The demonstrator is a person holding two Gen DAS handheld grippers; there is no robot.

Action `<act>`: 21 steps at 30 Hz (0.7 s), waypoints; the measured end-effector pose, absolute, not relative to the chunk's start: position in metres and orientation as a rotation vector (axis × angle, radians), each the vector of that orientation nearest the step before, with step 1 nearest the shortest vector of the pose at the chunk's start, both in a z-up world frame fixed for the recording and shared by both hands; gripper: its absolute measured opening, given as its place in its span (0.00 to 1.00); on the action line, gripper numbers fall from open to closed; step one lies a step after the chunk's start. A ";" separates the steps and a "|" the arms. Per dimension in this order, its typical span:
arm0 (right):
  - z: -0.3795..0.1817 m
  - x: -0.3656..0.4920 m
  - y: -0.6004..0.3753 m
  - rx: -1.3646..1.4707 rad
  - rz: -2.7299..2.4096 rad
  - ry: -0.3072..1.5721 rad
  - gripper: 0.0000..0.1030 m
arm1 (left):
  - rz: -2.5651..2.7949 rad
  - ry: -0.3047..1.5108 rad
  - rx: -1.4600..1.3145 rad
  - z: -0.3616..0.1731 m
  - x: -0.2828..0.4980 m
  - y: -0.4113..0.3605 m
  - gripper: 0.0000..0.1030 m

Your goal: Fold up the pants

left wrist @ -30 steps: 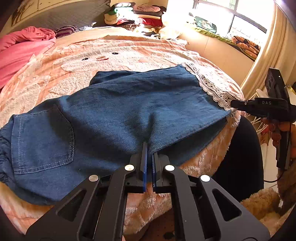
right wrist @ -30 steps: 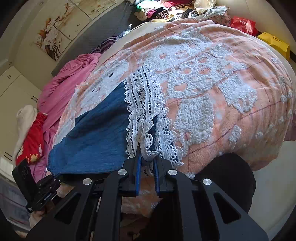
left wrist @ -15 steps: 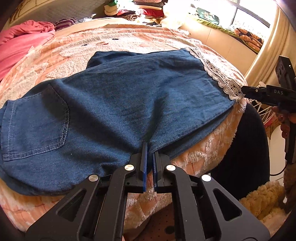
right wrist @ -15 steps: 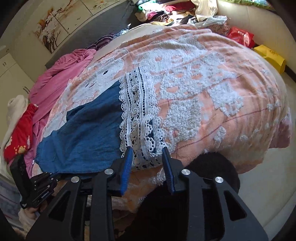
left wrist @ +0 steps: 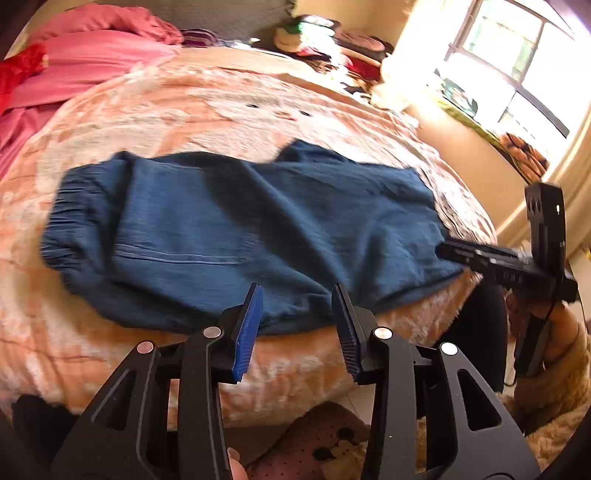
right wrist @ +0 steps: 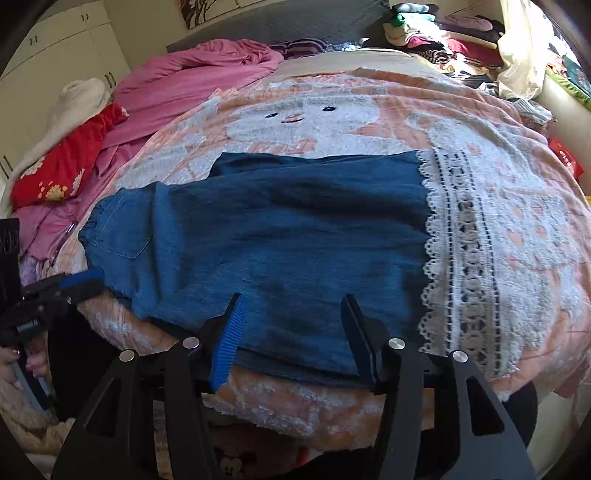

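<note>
Pants [right wrist: 280, 236], dark blue denim, lie folded flat across the near part of the bed [right wrist: 535, 206], on a peach blanket [right wrist: 369, 122] with a white cartoon face. Elastic waistband and back pocket sit at 9 o'clock in the right wrist view; the white lace hem [right wrist: 458, 258] lies at 3 o'clock. Left gripper [left wrist: 297, 325]: jaws opening, nothing between them, blue pads just clear of the near denim edge. Right gripper [right wrist: 291, 332]: jaws opening, wider than the left, hovering over the near edge with no cloth pinched. Pink bedding [right wrist: 192, 77] is bunched at 11 o'clock; a clothes pile [right wrist: 436, 33] sits at 1 o'clock.
</note>
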State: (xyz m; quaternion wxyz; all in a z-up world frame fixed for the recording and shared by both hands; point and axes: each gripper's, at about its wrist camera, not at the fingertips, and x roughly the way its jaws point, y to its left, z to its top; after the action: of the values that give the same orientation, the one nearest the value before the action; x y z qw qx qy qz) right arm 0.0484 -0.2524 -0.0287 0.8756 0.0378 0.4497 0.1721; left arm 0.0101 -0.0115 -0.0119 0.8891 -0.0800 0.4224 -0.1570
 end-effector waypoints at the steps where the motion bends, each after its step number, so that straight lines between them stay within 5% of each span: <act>1: -0.032 0.050 -0.247 0.075 0.366 0.949 0.54 | -0.278 0.870 -0.184 -0.009 0.010 0.001 0.36; 10: -0.049 0.045 -0.229 0.050 0.402 0.994 0.61 | -0.015 0.872 -0.366 -0.013 0.029 0.092 0.60; 14: -0.043 0.045 -0.231 0.052 0.401 0.981 0.61 | -0.013 0.873 -0.406 -0.025 0.046 0.099 0.62; 15: -0.042 0.046 -0.231 0.055 0.405 0.977 0.61 | 0.002 0.877 -0.388 -0.028 0.050 0.097 0.59; 16: -0.041 0.047 -0.231 0.057 0.406 0.973 0.61 | 0.022 0.881 -0.364 -0.031 0.054 0.095 0.40; 17: -0.040 0.048 -0.230 0.056 0.408 0.973 0.61 | 0.048 0.882 -0.344 -0.032 0.056 0.094 0.30; 21: -0.035 0.050 -0.222 0.046 0.434 0.965 0.61 | 0.040 0.856 -0.364 -0.020 0.050 0.102 0.19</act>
State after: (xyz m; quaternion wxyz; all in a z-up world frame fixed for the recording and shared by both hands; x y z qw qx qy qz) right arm 0.0498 -0.2220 -0.0353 0.8632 0.0219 0.4601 0.2069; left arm 0.0503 0.1024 -0.0201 0.8936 -0.1753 0.4129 0.0194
